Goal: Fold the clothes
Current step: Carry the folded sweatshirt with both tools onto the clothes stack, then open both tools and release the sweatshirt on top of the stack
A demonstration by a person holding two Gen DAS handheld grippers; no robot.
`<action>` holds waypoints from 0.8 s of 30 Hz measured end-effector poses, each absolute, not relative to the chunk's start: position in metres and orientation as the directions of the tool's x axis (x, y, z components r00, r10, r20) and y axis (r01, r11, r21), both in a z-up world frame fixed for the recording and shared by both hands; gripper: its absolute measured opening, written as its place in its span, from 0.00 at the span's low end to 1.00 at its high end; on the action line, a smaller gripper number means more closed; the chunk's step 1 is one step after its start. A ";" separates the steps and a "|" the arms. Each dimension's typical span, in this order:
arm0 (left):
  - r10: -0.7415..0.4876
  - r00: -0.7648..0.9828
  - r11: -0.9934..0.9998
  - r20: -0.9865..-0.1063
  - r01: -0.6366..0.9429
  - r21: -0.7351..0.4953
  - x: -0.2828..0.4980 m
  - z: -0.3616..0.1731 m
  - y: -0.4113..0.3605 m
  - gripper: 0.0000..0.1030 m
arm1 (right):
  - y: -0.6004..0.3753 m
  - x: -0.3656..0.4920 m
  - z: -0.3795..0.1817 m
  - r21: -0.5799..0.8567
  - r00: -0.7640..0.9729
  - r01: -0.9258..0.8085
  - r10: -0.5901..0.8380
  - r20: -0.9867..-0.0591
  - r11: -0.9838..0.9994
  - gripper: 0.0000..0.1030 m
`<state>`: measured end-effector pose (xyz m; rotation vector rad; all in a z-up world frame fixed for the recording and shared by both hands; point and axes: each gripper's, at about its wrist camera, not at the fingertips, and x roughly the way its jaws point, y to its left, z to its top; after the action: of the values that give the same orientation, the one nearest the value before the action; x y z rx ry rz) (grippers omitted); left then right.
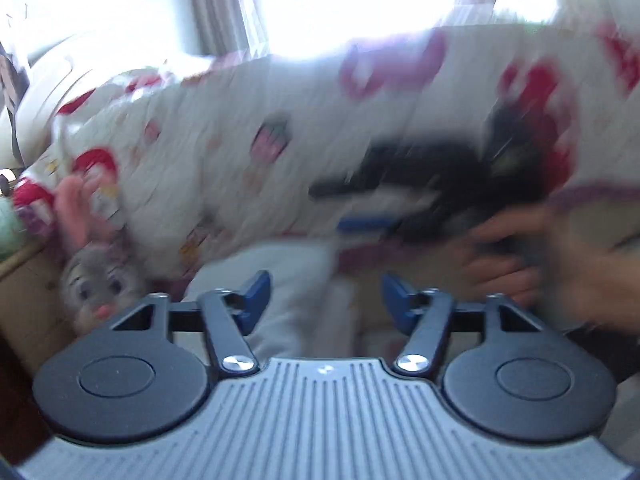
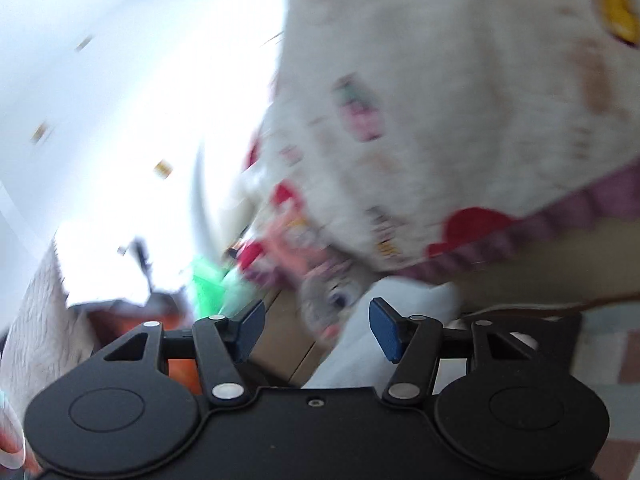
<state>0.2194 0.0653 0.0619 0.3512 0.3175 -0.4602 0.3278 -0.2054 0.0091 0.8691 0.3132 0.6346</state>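
On my far left, in the left view, a grey plush toy (image 1: 98, 284) lies face up beside the quilt (image 1: 248, 132), a white one with red and pink prints, bunched up across the bed. The same toy shows in my right view (image 2: 332, 296), under the quilt's frilled edge (image 2: 440, 120).

My left gripper (image 1: 322, 300) has its blue fingers (image 1: 256, 296) apart, with nothing between them. Below the gap lies the white garment (image 1: 288, 280), blurred; I cannot tell whether the fingers touch it.

Further right in the left view, my right gripper (image 1: 360, 208) is a dark smear over the quilt, my right hand (image 1: 540, 264) wrapped round it.

In the right view, my right gripper (image 2: 316, 328) also has its fingers (image 2: 384, 328) apart and holds nothing. The white garment (image 2: 372, 344) lies just beyond and under the right finger, near the toy. Everything is heavily motion-blurred, so the garment's shape and folds are unclear.
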 end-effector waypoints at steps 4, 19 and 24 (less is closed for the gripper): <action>-0.229 0.829 0.908 -0.511 0.370 0.194 0.249 0.035 0.075 0.34 | -0.163 0.337 0.018 0.604 0.742 -0.449 0.651 -0.158 0.659 0.62; -0.136 0.866 0.910 -0.481 0.301 0.284 0.203 0.020 0.088 0.36 | -0.147 0.351 -0.025 0.468 0.810 -0.305 0.485 -0.331 0.829 0.54; -0.127 0.738 0.952 -0.663 0.279 0.128 0.208 0.004 0.109 0.05 | -0.154 0.345 -0.014 0.465 0.833 -0.199 0.399 -0.383 0.862 0.49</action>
<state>0.2079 0.1093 0.0039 0.2257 0.7072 -0.2248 0.3451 -0.1538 -0.0136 0.4251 0.4917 0.3268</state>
